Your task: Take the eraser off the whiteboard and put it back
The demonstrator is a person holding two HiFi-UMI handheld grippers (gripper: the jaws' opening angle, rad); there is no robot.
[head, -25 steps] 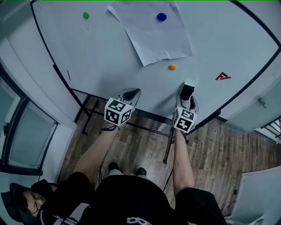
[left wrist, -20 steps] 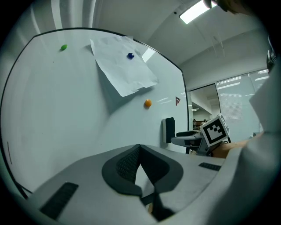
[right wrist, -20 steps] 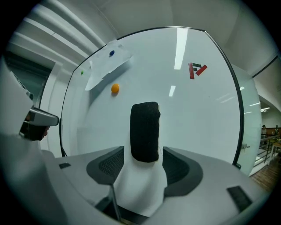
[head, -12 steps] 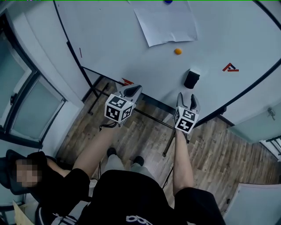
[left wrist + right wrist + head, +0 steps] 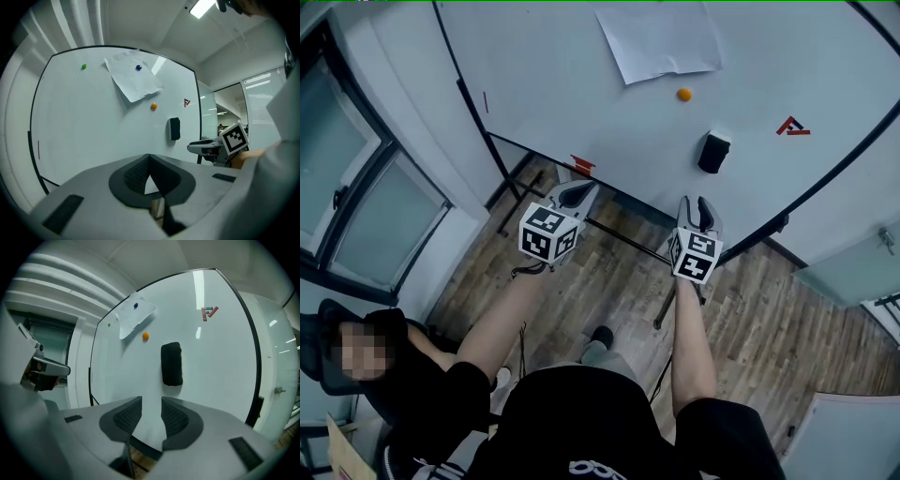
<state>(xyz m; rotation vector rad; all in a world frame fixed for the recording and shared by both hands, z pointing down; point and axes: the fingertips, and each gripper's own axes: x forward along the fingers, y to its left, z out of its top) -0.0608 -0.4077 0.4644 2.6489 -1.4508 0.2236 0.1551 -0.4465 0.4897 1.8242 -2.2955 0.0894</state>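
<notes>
The black eraser (image 5: 713, 153) sticks to the whiteboard (image 5: 581, 75), low and right of centre; it also shows in the left gripper view (image 5: 174, 129) and straight ahead in the right gripper view (image 5: 171, 363). My right gripper (image 5: 698, 208) hangs short of the board, clear of the eraser. Its jaws (image 5: 151, 401) are closing with a narrow gap and nothing between them. My left gripper (image 5: 577, 192) is further left, also off the board, its pads meeting at the tips (image 5: 149, 157) with nothing held.
A sheet of paper (image 5: 661, 42) hangs on the board under a blue magnet (image 5: 138, 67). An orange magnet (image 5: 684, 95), a green magnet (image 5: 84, 67) and a red mark (image 5: 792, 127) are also there. Below is wood flooring with the board's stand (image 5: 661, 319). A seated person (image 5: 356, 356) is at lower left.
Both grippers have drawn back from the board. The right gripper, which was at the eraser, is now clear of it and its jaws have narrowed; the eraser stays on the board.
</notes>
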